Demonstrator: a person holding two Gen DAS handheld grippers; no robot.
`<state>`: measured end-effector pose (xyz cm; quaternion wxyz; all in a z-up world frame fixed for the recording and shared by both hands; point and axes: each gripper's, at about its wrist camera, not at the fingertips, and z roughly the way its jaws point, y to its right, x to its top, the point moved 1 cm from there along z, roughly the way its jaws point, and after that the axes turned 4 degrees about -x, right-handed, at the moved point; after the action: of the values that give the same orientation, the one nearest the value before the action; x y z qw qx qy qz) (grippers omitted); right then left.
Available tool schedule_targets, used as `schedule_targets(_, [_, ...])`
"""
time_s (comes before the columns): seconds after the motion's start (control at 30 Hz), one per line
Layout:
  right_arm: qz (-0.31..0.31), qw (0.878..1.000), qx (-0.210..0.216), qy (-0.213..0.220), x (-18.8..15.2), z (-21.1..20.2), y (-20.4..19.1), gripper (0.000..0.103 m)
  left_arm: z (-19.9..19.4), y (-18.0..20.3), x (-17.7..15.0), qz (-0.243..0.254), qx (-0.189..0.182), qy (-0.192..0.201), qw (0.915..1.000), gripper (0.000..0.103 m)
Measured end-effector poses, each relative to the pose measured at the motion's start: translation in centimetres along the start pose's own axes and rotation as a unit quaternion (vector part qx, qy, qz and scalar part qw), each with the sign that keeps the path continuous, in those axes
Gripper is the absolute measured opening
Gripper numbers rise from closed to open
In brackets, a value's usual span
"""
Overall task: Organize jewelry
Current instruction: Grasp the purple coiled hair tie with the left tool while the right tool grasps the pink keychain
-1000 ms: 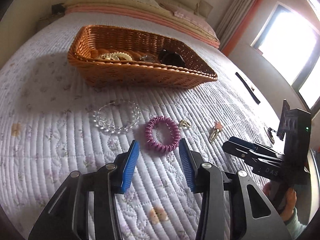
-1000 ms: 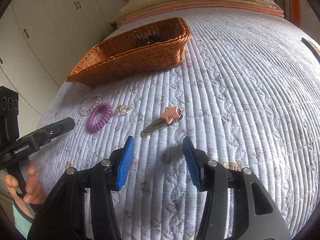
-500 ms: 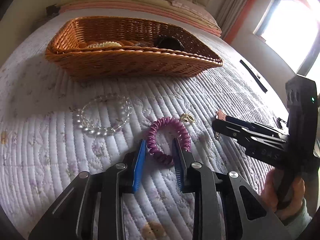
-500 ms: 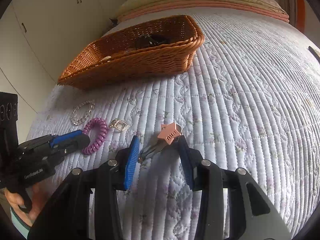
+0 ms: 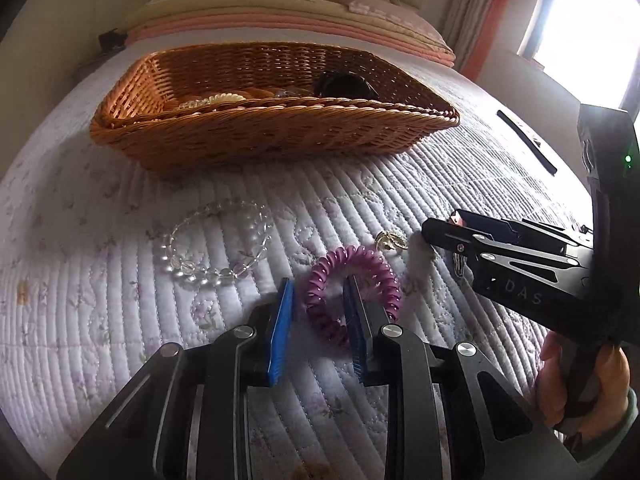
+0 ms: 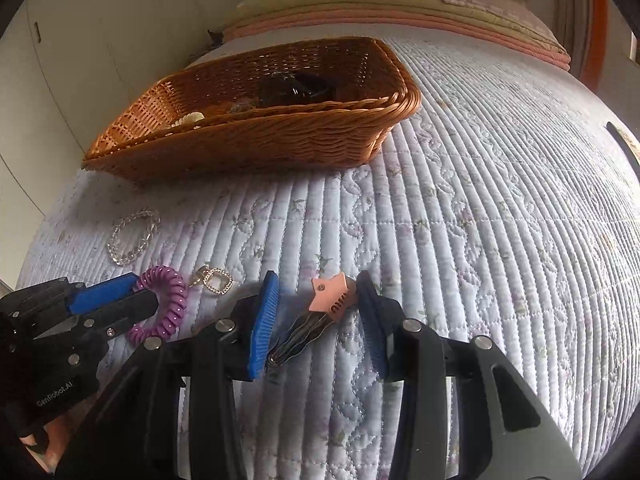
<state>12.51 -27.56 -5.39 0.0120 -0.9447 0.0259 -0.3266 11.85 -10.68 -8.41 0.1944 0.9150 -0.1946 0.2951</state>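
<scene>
Purple coil bracelet (image 5: 352, 292) astride the left tool's (image 5: 318, 300) right finger.

A pale lavender-white quilt (image 6: 480, 240), stitched in fine parallel ribs with wavy lines and faint purple floral sprigs, fills most of both views. In the upper centre sits an orange-brown woven wicker basket (image 5: 272, 136). At mid left lies a bracelet of clear, colourless beads (image 5: 216, 244). Near the lower centre is a glossy purple spiral hair tie (image 5: 356, 284), and beside it a small gold earring (image 6: 216, 280). The hair clip (image 6: 332, 300) is salmon pink with a silver metal body. Both grippers are black with bright blue ribbed pads (image 6: 264, 320).
</scene>
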Motion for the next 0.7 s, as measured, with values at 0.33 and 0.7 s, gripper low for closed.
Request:
schedule_targets(0.33, [-0.036,0.999,0.025,0.031,-1.9,-2.0,-0.4,0.020,-0.9,-0.4,-0.5,-0.004,0.004,0.021,0.9998,0.009])
schedule_targets(0.7, [-0.013,0.995,0.069,0.075,-2.5,-7.0,0.9,0.020,-5.0,0.0,-0.9,-0.010,-0.041,0.085,0.9955,0.009])
